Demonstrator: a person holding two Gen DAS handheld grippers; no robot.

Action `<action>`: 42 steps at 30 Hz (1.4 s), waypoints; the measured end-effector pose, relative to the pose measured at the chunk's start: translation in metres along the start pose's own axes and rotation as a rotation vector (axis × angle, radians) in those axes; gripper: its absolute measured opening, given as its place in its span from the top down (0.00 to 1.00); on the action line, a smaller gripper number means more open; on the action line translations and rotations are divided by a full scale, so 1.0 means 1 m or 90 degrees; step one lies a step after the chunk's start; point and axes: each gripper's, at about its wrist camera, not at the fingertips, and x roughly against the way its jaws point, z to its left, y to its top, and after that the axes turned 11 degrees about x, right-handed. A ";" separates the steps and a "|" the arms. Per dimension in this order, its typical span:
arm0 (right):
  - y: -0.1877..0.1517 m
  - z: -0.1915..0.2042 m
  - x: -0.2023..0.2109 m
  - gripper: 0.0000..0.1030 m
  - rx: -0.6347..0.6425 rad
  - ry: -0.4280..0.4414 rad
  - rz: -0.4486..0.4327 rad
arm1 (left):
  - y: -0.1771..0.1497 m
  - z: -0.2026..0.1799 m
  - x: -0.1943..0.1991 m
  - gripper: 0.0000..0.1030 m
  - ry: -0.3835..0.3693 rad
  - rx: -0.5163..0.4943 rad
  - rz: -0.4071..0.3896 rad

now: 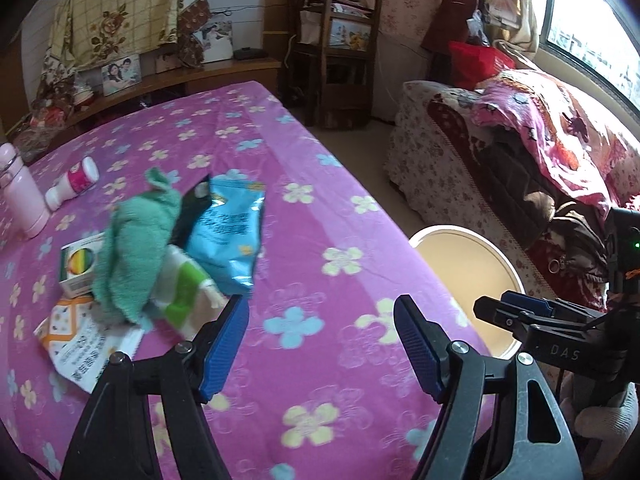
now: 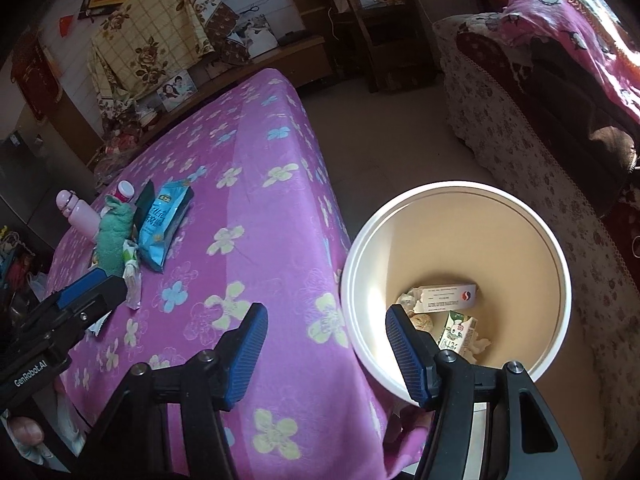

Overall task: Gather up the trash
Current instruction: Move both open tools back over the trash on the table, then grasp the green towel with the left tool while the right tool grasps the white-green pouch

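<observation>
A white bin (image 2: pixel 456 280) stands on the floor beside the table; it holds a white carton (image 2: pixel 446 298), a green milk carton (image 2: pixel 458 332) and crumpled scraps. On the purple flowered cloth (image 1: pixel 320 240) lie a blue snack bag (image 1: pixel 228 236), a green-white wrapper (image 1: pixel 184 292), a green towel (image 1: pixel 136 248), a small box (image 1: pixel 78 268) and an orange-white packet (image 1: pixel 76 336). My left gripper (image 1: pixel 320 344) is open and empty over the cloth, just right of the wrapper. My right gripper (image 2: pixel 326 354) is open and empty at the table's edge by the bin. The bin also shows in the left wrist view (image 1: pixel 464 280).
A pink bottle (image 1: pixel 22 196) and a white-pink pill bottle (image 1: pixel 74 184) sit at the table's left. A covered sofa (image 1: pixel 520 152) stands right of the bin, a wooden chair (image 1: pixel 336 60) at the back, a shelf with photos (image 1: pixel 120 72) behind the table.
</observation>
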 end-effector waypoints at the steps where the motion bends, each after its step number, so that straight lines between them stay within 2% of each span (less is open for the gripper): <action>1: 0.001 0.005 -0.001 0.37 0.006 0.003 0.001 | 0.000 0.005 0.002 0.27 0.004 0.005 -0.001; 19: 0.018 0.103 -0.024 0.36 0.103 0.057 0.014 | 0.001 0.092 0.032 0.27 0.069 0.055 -0.038; 26: 0.023 0.132 -0.033 0.36 0.137 0.076 0.020 | 0.004 0.118 0.036 0.27 0.077 0.064 -0.047; 31: 0.026 0.142 -0.038 0.36 0.146 0.087 0.020 | 0.018 0.136 0.028 0.27 0.050 0.080 -0.035; 35: 0.029 0.147 -0.041 0.36 0.151 0.091 0.021 | 0.033 0.136 0.012 0.27 0.035 0.076 -0.024; 42: 0.033 0.148 -0.046 0.36 0.155 0.099 0.025 | 0.057 0.125 -0.023 0.27 0.053 0.050 -0.011</action>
